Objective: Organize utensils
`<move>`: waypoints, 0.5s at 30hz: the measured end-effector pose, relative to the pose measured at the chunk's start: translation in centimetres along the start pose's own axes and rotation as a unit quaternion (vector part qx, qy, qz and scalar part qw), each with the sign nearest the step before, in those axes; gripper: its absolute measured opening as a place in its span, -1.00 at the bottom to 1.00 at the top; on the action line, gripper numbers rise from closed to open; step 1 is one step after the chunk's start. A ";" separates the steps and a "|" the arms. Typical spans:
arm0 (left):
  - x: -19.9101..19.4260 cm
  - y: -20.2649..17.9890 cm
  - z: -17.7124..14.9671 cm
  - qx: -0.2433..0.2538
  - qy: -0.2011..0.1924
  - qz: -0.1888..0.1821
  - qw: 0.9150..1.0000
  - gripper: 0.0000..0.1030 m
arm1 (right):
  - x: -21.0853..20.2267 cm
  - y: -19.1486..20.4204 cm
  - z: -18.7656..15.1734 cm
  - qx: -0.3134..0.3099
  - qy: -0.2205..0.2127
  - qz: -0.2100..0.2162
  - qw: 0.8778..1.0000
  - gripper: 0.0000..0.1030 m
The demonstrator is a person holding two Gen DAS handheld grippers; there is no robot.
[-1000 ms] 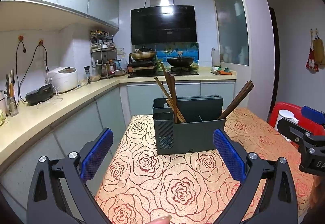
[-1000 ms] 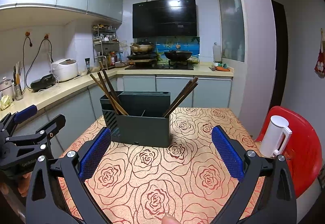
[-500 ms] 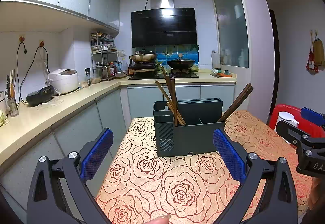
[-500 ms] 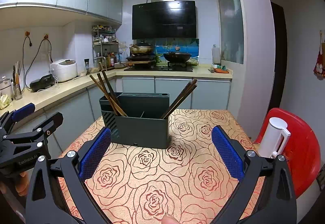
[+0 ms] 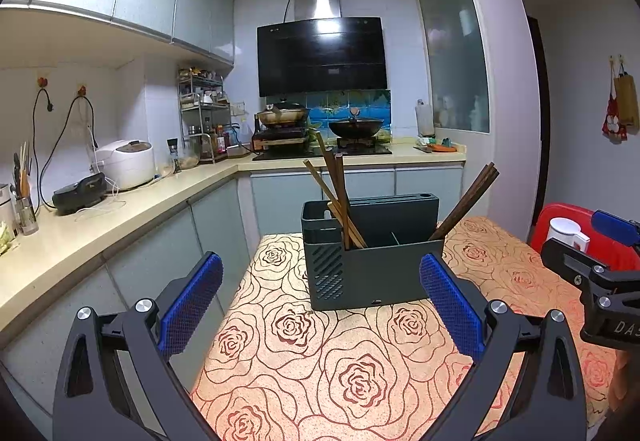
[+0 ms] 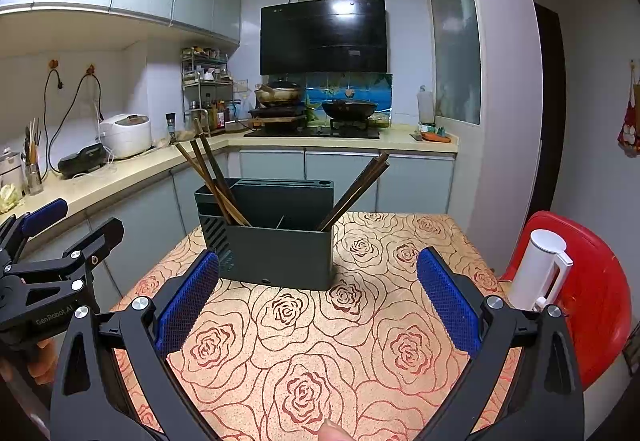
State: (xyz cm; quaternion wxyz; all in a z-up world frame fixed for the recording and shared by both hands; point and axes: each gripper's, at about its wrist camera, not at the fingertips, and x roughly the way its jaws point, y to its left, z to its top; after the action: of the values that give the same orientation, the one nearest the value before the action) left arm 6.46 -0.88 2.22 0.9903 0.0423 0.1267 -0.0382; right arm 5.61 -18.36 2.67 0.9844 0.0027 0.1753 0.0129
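A dark grey utensil holder [image 5: 372, 253] stands on the rose-patterned table [image 5: 340, 369]; it also shows in the right wrist view [image 6: 276, 237]. Brown chopsticks [image 5: 336, 197] lean in its left compartment and another bunch [image 5: 468, 201] leans out at its right end. They show in the right wrist view as the left bunch [image 6: 212, 177] and the right bunch [image 6: 356, 193]. My left gripper [image 5: 320, 301] is open and empty, short of the holder. My right gripper [image 6: 318, 297] is open and empty, also short of it.
A red stool [image 6: 588, 293] with a white jug [image 6: 540, 269] stands right of the table. A kitchen counter [image 5: 80, 229] with a rice cooker [image 5: 126, 163] runs along the left. A stove with pans [image 5: 320, 125] stands at the back.
Both grippers have drawn back a little and risen slightly; the holder looks a bit farther off. Both stay open and empty.
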 end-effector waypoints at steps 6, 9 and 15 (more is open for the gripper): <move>0.1 0.5 -0.1 -0.011 -0.002 -0.005 1.000 0.86 | 0.4 -0.3 -0.2 0.007 0.005 -0.004 1.000 0.87; 0.8 1.0 -0.2 -0.024 0.014 -0.002 1.000 0.86 | 0.8 -0.3 -0.3 0.010 0.010 -0.006 1.000 0.87; 2.1 1.3 -0.4 -0.035 0.045 0.006 0.998 0.86 | 1.3 0.0 -0.6 0.009 0.019 -0.005 1.000 0.87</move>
State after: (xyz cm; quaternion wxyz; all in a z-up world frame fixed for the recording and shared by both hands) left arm 8.44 0.28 1.39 0.9847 0.0103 0.1719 -0.0264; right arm 6.62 -18.34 1.63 0.9810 0.0102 0.1938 0.0063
